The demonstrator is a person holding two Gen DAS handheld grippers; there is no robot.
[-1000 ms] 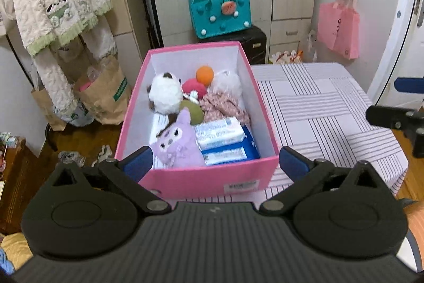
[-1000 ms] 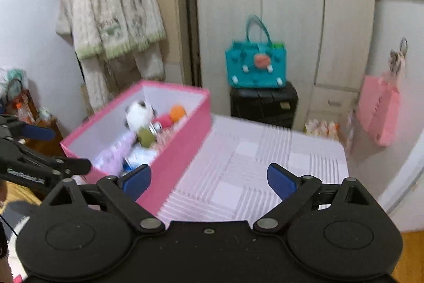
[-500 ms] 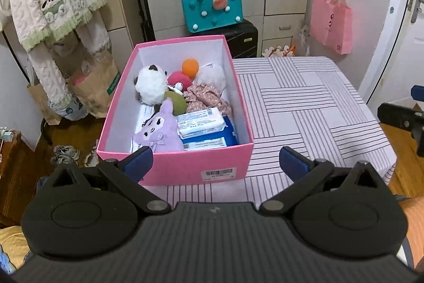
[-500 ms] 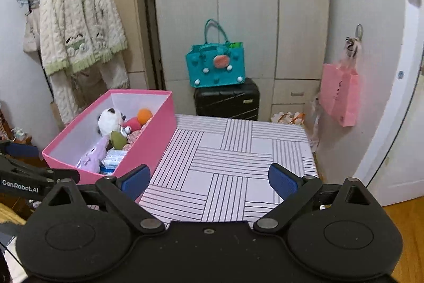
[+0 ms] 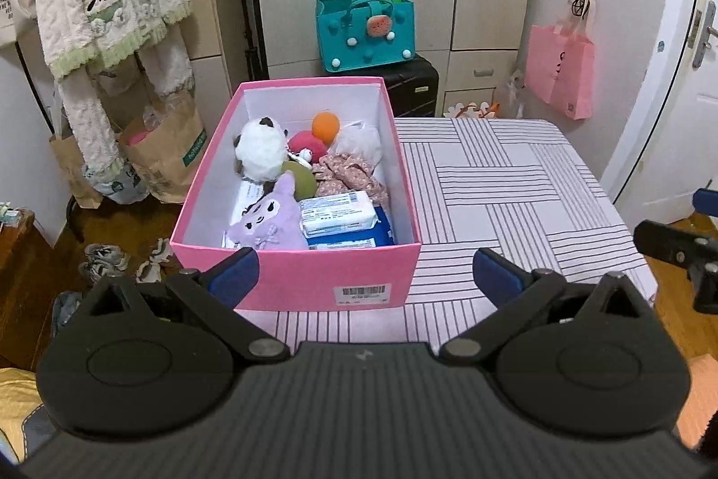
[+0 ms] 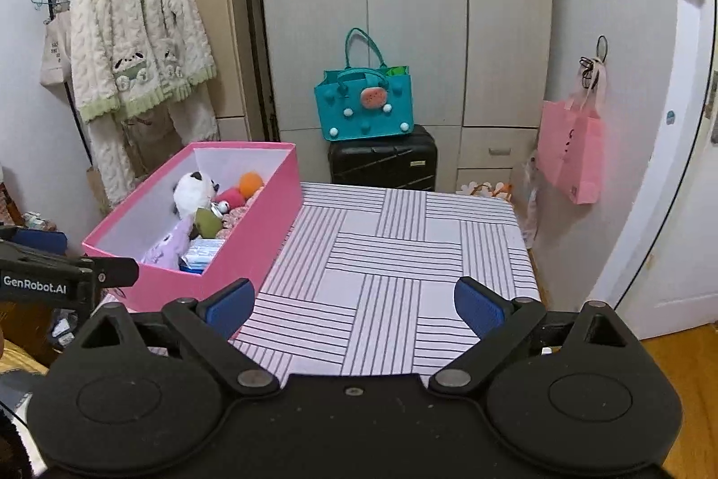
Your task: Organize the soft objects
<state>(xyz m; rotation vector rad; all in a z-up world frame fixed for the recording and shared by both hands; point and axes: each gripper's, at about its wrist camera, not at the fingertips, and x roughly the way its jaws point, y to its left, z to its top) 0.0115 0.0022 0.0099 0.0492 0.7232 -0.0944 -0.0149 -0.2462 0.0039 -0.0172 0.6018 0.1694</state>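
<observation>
toys and packets are sitting packed inside the pink box point(image 5: 296, 281), which is resting on the left part of the striped bench point(image 5: 502, 182). left wrist view is looking down into the box: a fluffy white panda plush point(image 5: 260, 153), an orange ball point(image 5: 326, 125), a red plush point(image 5: 305, 147), a crumpled floral cloth point(image 5: 348, 176), a purple plush point(image 5: 269, 223) and wrapped tissue packs point(image 5: 336, 212) are lying close together, touching. right wrist view is showing the box from the side, its near wall hiding most of the contents, while revealing more bare bench and the wardrobe point(image 6: 404, 7). left gripper point(image 5: 363, 277) is hovering just before the box's near wall, its blue-padded fingers point(image 5: 233, 277) spread wide and holding nothing. right gripper point(image 6: 354, 304) is hanging over the bench beside the box, fingers point(image 6: 478, 306) likewise wide and empty. box walls are looking like smooth stiff cardboard.
</observation>
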